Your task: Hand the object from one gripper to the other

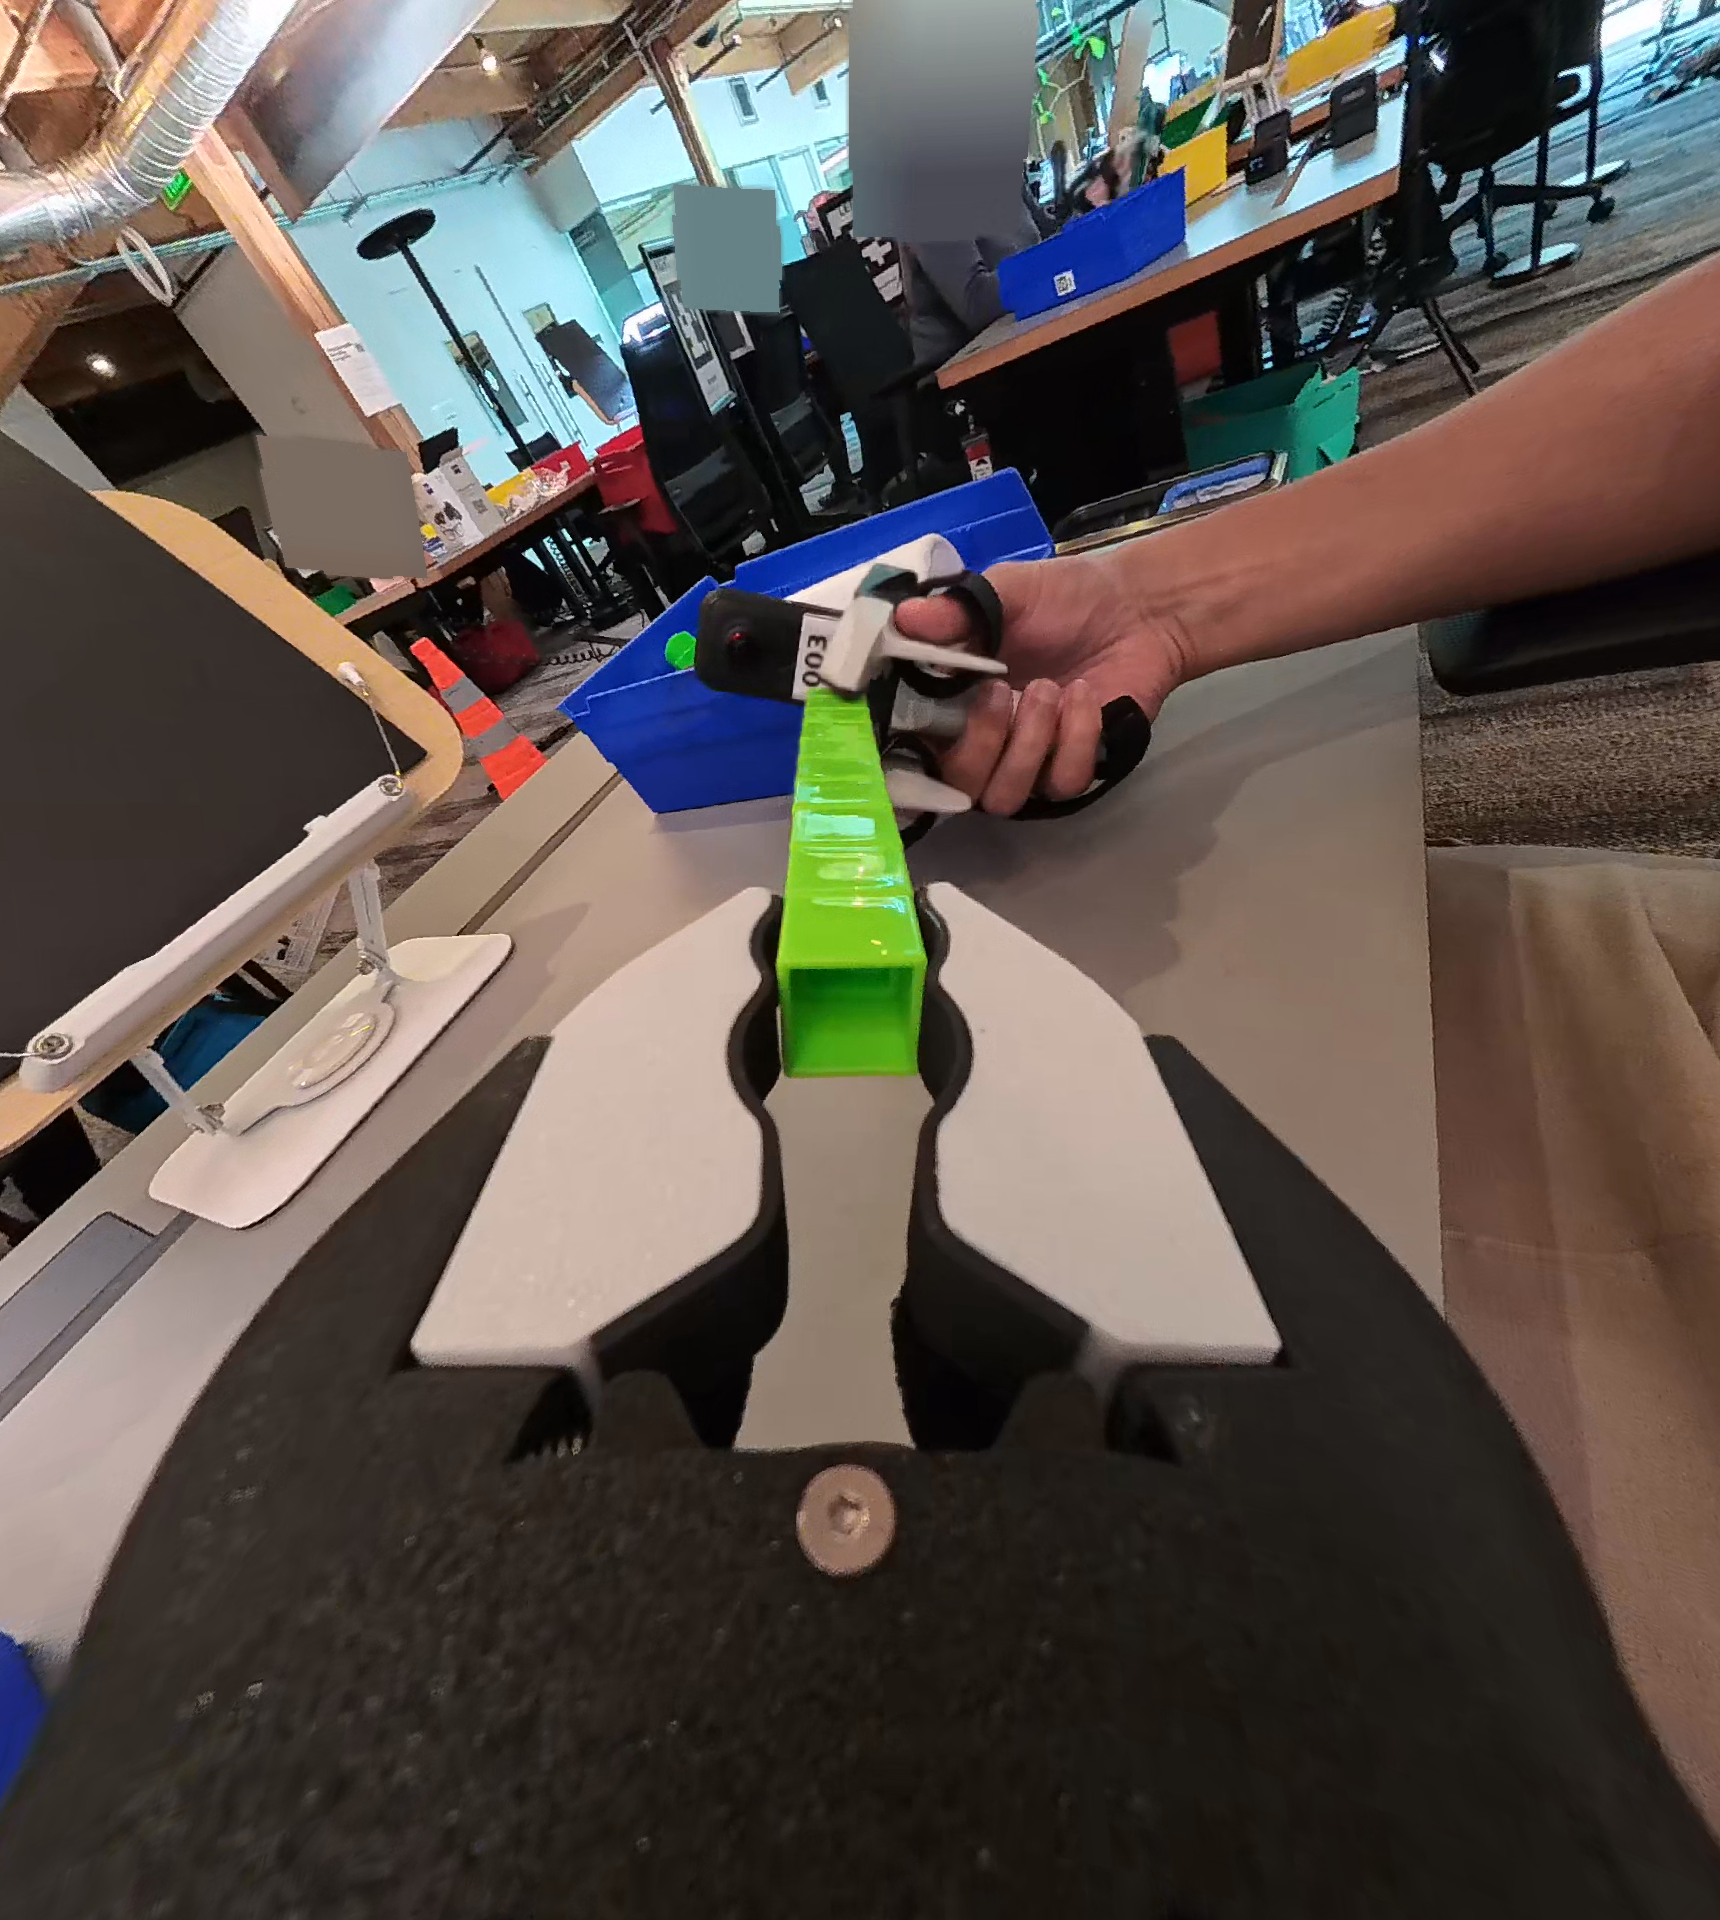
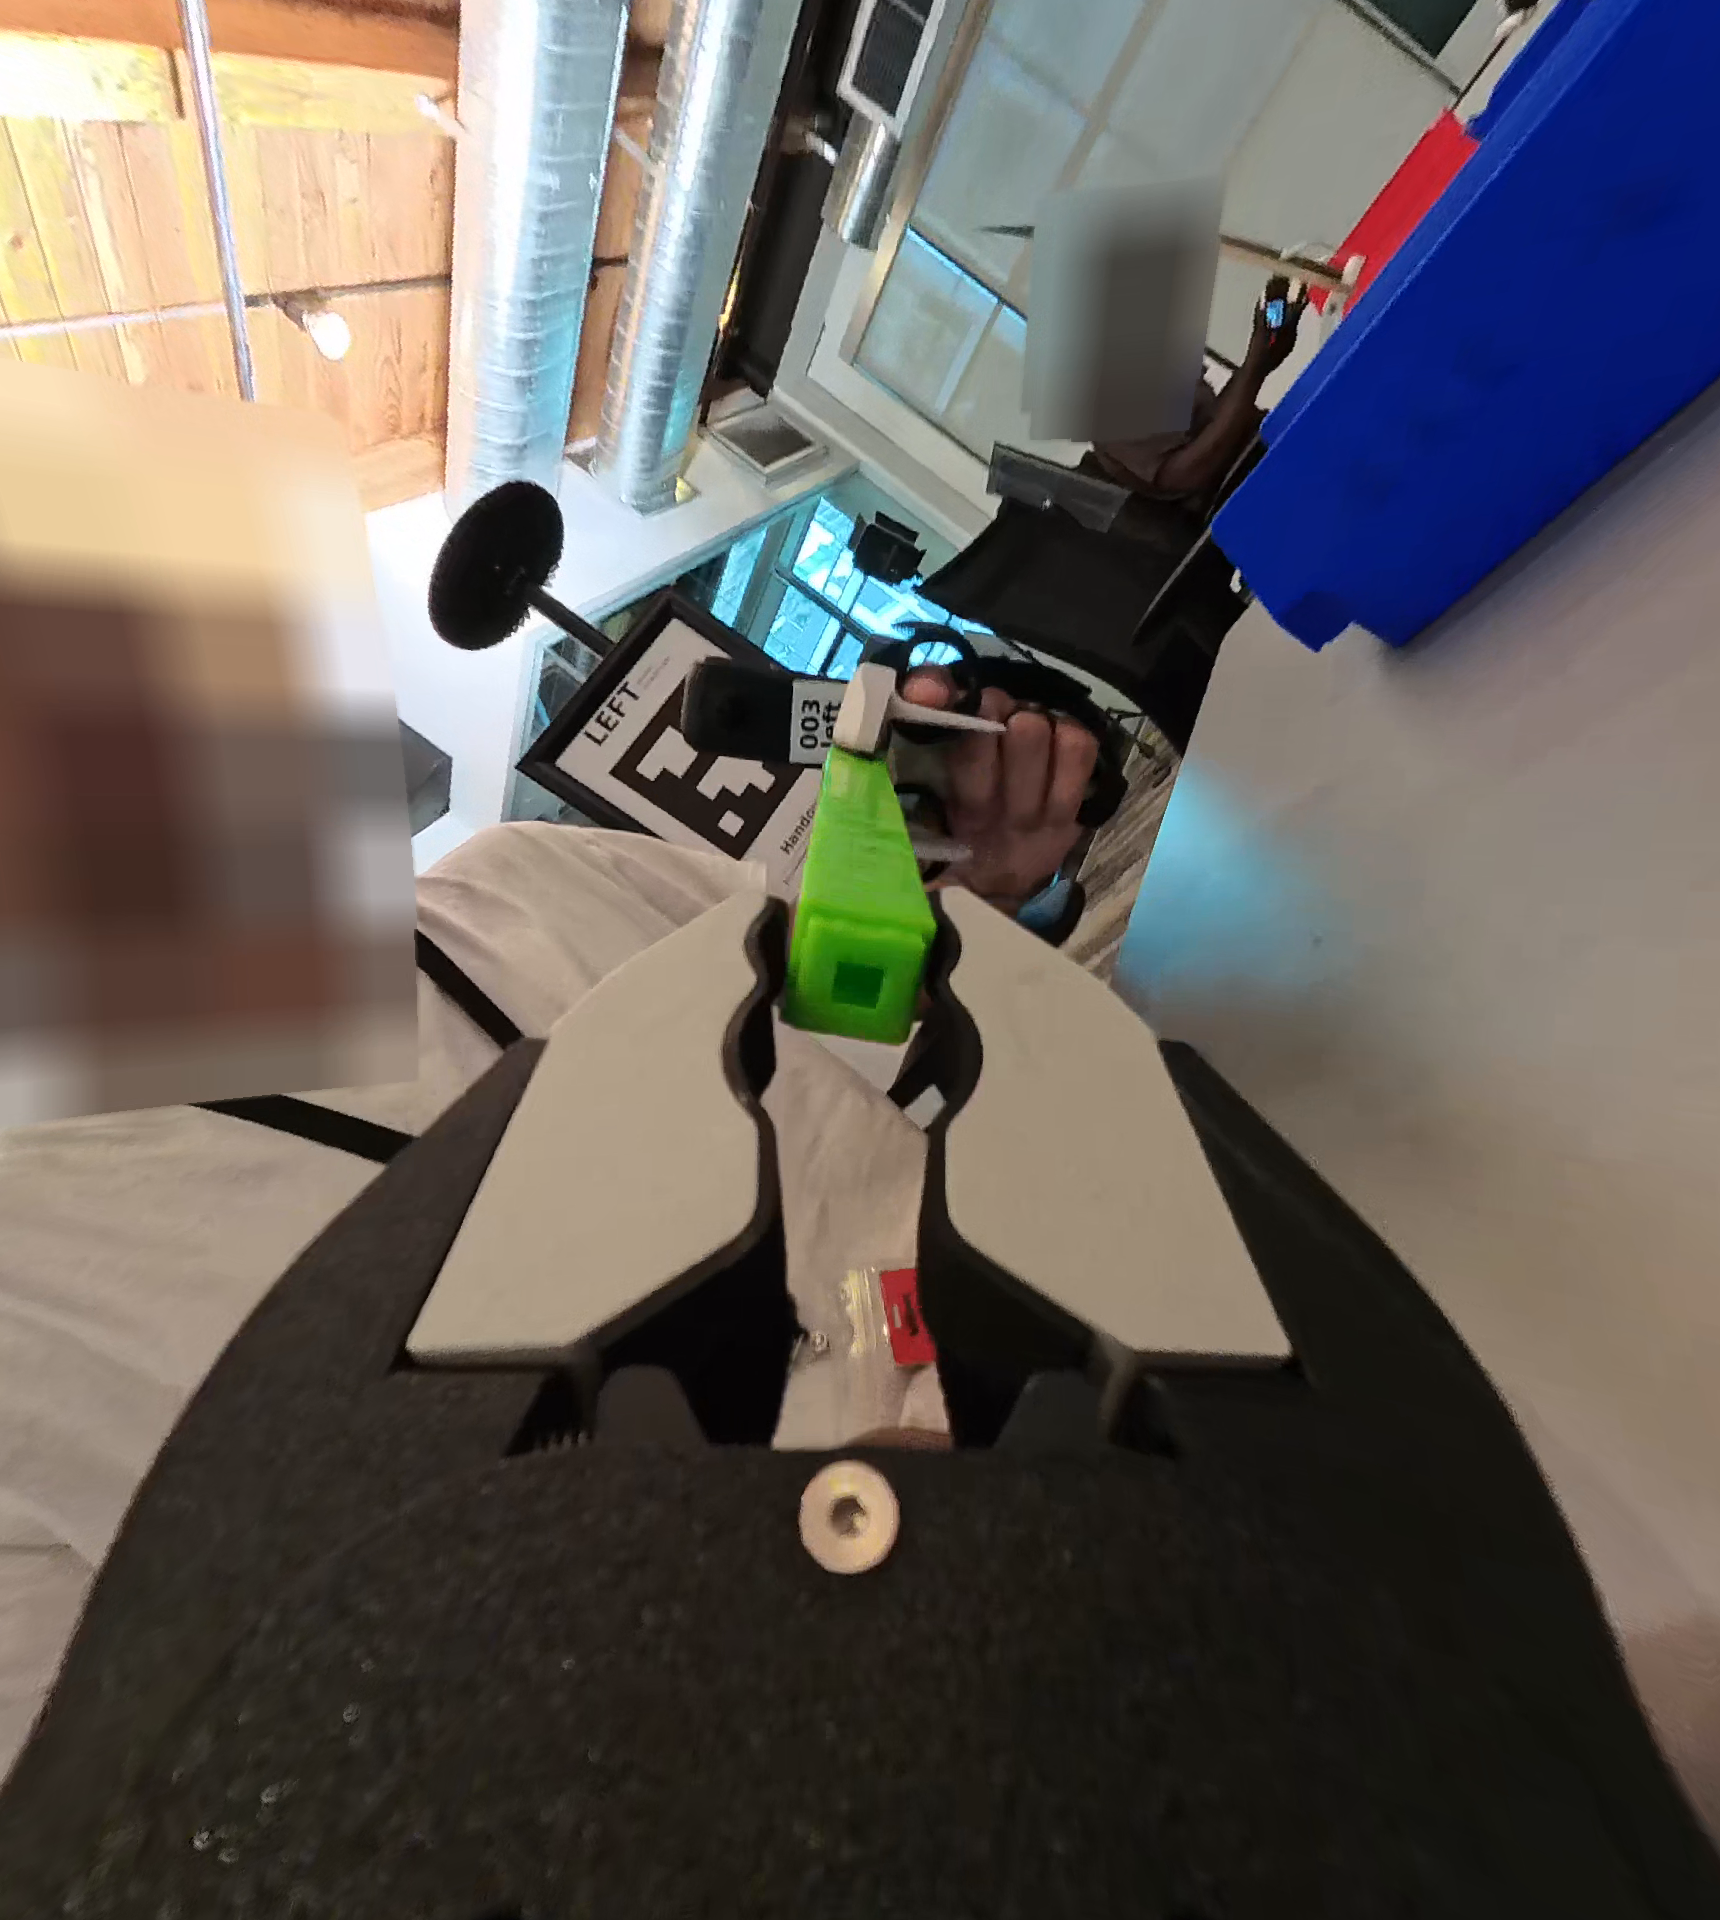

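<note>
a grey table top [image 1: 1199,935] carries a blue plastic bin [image 1: 690,748] at its far side. above the table, a long bright green square-section plastic bar [image 1: 840,883] spans between both tools. the left gripper [image 1: 851,971] pinches its near hollow end, and the right gripper [image 2: 856,971] clamps the other end, each closed on the bar.

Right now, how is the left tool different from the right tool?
The left tool grips the wide hollow end of the green bar; the right tool grips the end with a small square hole. The left tool is held level over the table, while the right tool is turned on its side. Both are shut on the same bar.
</note>
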`<state>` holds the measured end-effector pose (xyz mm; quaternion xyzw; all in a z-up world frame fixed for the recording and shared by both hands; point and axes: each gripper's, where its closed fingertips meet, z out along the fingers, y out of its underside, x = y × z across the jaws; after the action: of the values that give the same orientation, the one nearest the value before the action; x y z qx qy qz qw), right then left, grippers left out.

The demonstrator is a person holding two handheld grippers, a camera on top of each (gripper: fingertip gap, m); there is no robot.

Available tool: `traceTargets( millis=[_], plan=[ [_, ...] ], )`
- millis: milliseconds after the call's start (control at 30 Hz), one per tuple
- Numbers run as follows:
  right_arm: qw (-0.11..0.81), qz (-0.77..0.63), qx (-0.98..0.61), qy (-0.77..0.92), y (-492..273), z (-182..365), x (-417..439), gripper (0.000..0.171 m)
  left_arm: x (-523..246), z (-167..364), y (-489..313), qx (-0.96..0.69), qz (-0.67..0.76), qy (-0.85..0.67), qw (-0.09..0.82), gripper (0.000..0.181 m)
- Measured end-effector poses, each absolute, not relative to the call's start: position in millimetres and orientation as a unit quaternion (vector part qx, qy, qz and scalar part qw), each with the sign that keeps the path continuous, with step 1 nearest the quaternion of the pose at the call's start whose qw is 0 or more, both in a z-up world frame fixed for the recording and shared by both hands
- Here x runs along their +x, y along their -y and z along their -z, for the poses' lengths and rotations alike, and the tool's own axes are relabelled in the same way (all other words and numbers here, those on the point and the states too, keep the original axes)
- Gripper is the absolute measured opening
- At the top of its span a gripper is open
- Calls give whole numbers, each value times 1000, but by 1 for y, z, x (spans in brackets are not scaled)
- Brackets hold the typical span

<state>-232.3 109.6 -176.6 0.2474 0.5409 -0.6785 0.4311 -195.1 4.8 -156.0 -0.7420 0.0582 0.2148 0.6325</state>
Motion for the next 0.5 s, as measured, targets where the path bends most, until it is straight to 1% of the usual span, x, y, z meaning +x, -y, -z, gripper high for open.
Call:
traceTargets(
  millis=[167,300,367,433,500],
  plan=[
    [428,677,242,-547,-110,176,-231,24,-191,165,-5,-748,-221,-87,620,22],
    [397,675,253,-568,-108,181,-236,23,-201,172,-2,-763,-212,-54,608,24],
    [356,676,256,-592,-106,180,-239,23,-204,179,-2,-777,-187,-35,600,30],
    [295,663,259,-637,-103,182,-241,23,-213,192,0,-795,-171,-9,582,47],
    [217,657,257,-675,-103,179,-245,23,-220,201,3,-808,-161,12,566,51]
  ],
)
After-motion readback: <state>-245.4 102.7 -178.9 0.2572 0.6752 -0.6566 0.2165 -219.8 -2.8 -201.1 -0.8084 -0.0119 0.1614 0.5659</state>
